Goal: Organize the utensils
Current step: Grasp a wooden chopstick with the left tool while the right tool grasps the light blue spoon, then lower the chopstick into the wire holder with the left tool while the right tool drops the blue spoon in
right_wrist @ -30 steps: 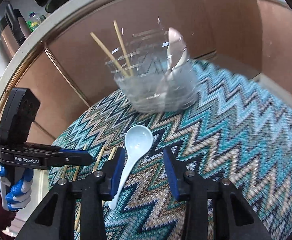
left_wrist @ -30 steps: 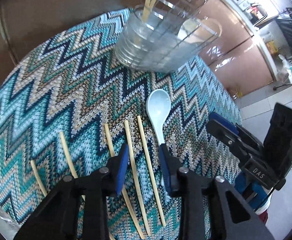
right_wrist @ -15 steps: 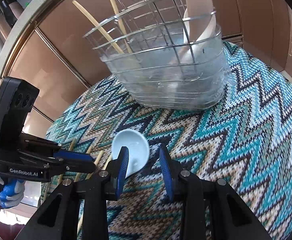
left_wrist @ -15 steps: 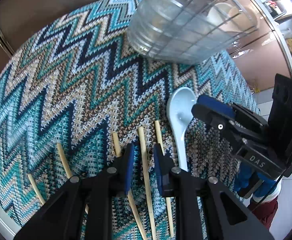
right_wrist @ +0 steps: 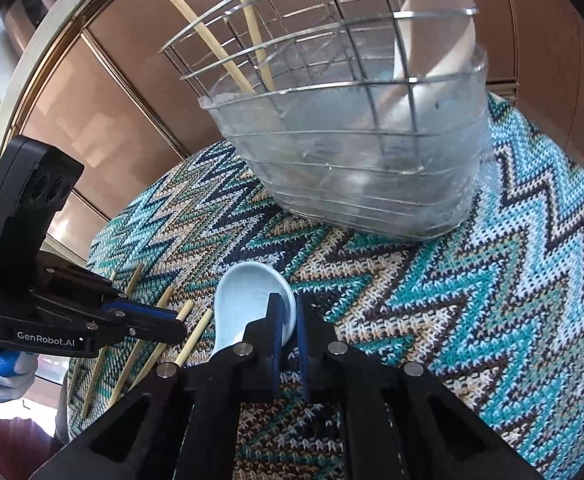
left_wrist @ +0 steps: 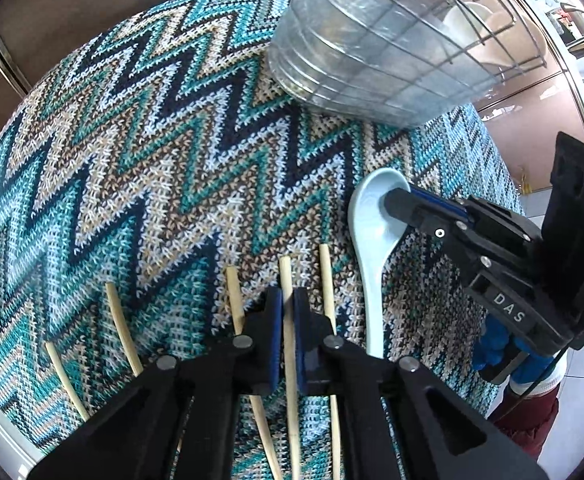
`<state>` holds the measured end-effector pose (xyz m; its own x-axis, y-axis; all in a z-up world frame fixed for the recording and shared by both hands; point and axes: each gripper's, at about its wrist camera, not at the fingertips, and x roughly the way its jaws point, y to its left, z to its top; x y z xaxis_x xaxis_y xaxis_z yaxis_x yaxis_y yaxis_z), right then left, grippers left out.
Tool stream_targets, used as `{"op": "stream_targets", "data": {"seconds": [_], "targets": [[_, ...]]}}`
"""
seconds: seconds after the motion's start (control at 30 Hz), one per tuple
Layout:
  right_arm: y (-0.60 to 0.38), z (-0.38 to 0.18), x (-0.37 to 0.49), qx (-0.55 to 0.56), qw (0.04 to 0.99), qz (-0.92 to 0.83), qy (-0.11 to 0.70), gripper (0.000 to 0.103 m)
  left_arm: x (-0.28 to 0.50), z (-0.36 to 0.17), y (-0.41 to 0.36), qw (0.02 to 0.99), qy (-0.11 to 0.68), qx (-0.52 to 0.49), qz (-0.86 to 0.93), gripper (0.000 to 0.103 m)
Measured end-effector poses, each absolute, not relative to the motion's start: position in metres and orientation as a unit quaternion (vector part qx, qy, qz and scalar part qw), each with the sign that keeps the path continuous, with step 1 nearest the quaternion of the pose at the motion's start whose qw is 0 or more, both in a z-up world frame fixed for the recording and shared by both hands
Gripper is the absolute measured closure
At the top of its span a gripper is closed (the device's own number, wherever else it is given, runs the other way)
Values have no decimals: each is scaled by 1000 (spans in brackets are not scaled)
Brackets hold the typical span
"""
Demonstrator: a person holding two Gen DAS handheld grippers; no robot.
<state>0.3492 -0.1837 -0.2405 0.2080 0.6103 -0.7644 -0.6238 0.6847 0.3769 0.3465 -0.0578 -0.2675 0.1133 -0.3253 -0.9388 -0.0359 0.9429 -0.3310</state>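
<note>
Chopstick lies clamped in the left tool; the right tool grips the pale blue spoon's bowl rim.

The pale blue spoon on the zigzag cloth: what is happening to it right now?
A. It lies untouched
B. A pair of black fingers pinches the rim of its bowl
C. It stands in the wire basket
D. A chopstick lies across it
B: in the right wrist view the right gripper is shut on the bowl rim of the pale blue spoon, which lies on the cloth.
</note>
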Motion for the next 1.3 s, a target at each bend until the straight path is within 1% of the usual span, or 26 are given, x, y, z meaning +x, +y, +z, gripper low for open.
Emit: {"op": "stream_targets", "data": {"seconds": [0.33,0.57,1.07,1.3], "targets": [[-203,-213,323,-10,810,365,458,98,333,-251,-49,750,634,-157,-107,99],[-216,-187,292,-20,836,332,436,97,312,-223,-38,775,599,-163,-118,99],[-244,-125,207,-32,886,258,383,97,235,-127,-14,854,466,-169,-155,99],[-248,-98,165,-29,908,226,352,97,197,-99,-18,888,396,-178,-154,99]]}}
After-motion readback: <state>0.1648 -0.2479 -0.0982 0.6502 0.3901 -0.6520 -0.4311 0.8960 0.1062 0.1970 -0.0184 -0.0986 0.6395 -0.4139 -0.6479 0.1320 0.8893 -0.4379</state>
